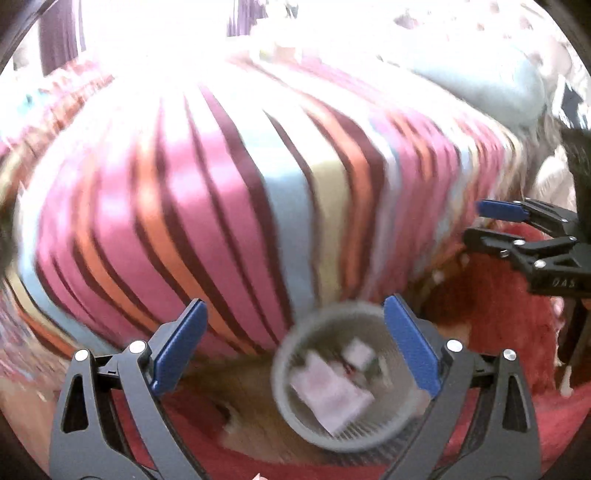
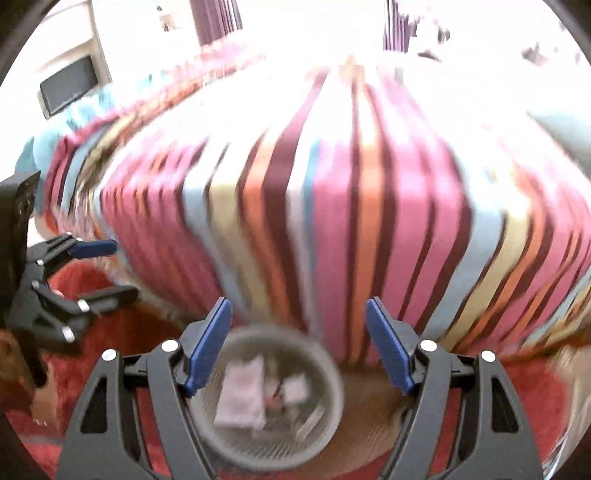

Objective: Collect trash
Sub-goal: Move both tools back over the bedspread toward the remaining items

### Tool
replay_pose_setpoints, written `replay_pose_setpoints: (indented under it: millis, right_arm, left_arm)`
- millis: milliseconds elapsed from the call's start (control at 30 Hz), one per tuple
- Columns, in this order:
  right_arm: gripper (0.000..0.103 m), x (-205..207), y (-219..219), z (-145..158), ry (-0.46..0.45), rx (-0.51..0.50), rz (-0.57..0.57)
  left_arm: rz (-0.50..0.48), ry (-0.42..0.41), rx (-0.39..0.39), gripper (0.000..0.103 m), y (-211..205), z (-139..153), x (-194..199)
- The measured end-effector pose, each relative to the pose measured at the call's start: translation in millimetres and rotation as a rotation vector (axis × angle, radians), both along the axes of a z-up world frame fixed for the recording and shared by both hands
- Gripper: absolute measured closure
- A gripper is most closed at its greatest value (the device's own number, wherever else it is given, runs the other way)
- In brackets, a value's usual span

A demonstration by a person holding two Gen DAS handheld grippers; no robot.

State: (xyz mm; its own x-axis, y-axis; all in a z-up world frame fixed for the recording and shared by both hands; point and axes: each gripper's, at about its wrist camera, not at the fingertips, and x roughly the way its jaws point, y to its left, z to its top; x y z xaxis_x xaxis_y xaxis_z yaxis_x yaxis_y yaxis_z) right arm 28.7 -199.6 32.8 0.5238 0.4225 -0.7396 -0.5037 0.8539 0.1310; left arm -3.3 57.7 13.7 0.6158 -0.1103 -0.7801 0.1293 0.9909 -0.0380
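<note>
Striped bedding fills most of both views: a bed (image 1: 229, 192) covered in pink, maroon, orange, pale blue and cream bands, its near edge dropping to a red shaggy rug (image 1: 491, 306) with a strip of brownish floor at the foot. Everything is smeared with motion blur, and the far end of the room is washed out by bright light around purple curtains (image 2: 218, 20).

On the floor just below the bed's edge stands a round slatted bin (image 1: 343, 384), low in the frame, with pale crumpled paper (image 1: 328, 387) and other scraps inside; what the scraps are I cannot tell.

The left hand-held gripper (image 1: 295, 343) has its blue pads wide apart with nothing between them, the bin showing beyond the right pad. The right hand-held gripper (image 2: 299, 343) is spread just as wide and empty, the bin beyond its left pad.

Only the left view shows a pale blue pillow (image 1: 491, 85) at upper right. Only the right view shows a dark screen (image 2: 70, 85) on a pale wall at upper left. Each view catches the other gripper at its edge, over the rug.

The bin sits close against the hanging bedspread; the rug spreads out to either side of it.
</note>
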Motion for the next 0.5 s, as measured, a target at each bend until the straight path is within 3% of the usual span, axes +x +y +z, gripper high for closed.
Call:
replay_pose_setpoints:
  millis: [200, 300, 500]
  right_arm:
    - [0.032, 94.9, -13.4, 43.4, -0.170, 0.021, -0.136]
    - [0.020, 155.9, -8.3, 60.3, -0.240, 0.036, -0.206]
    - [0.020, 271.3, 17.3, 70.8, -0.293, 0.029, -0.306]
  left_arm:
    - [0.104, -0.150, 0.109, 0.010, 43.6, 53.9, 98.9]
    - [0.125, -0.195, 0.100, 0.010, 62.1, 75.7, 174.3]
    - [0.094, -0.260, 0.094, 0.010, 78.3, 86.4, 321.1]
